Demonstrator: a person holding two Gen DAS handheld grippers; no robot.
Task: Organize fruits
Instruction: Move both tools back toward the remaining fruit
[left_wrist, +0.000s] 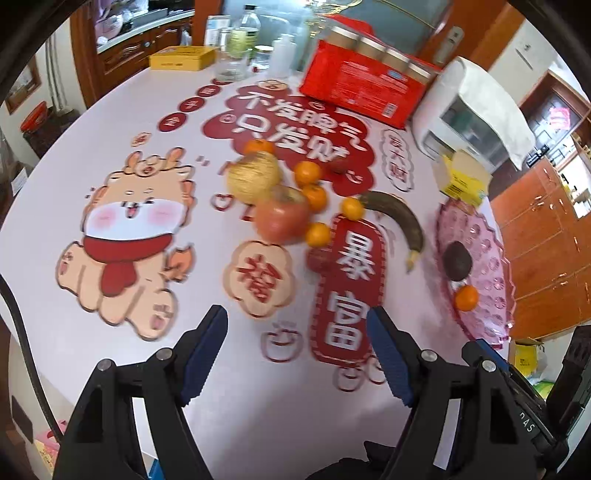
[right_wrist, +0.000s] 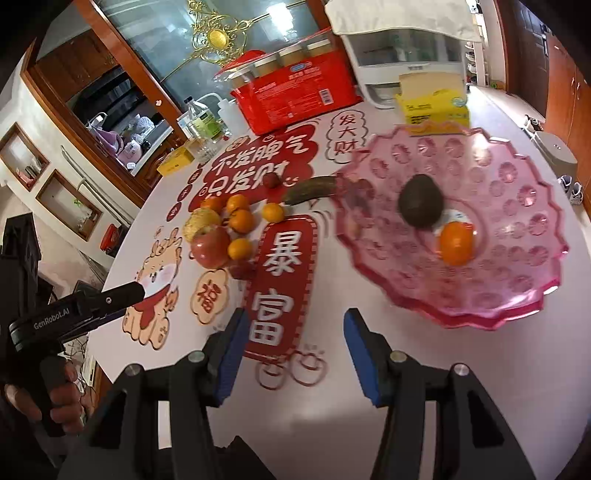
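Note:
A pile of fruit lies mid-table: a red apple (left_wrist: 282, 218) (right_wrist: 210, 245), a yellow net-wrapped fruit (left_wrist: 253, 177) (right_wrist: 201, 221), several tangerines (left_wrist: 306, 172) (right_wrist: 242, 220), small red fruits (left_wrist: 321, 258) (right_wrist: 242, 269) and a dark banana (left_wrist: 399, 218) (right_wrist: 314, 188). To the right, a pink glass plate (left_wrist: 491, 266) (right_wrist: 517, 221) holds an avocado (left_wrist: 457, 260) (right_wrist: 421, 205) and one tangerine (left_wrist: 466, 297) (right_wrist: 457, 243). My left gripper (left_wrist: 297, 350) hovers open and empty in front of the pile. My right gripper (right_wrist: 297, 350) is open and empty, just left of the plate's near rim.
At the back stand a red pack of jars (left_wrist: 362, 85) (right_wrist: 295, 99), a white appliance (left_wrist: 461, 122), a yellow box (left_wrist: 461, 181) (right_wrist: 432, 103), bottles (left_wrist: 243, 37) and a yellow tin (left_wrist: 183, 59). A person's hand (right_wrist: 59, 402) holds the left tool at the table's left edge.

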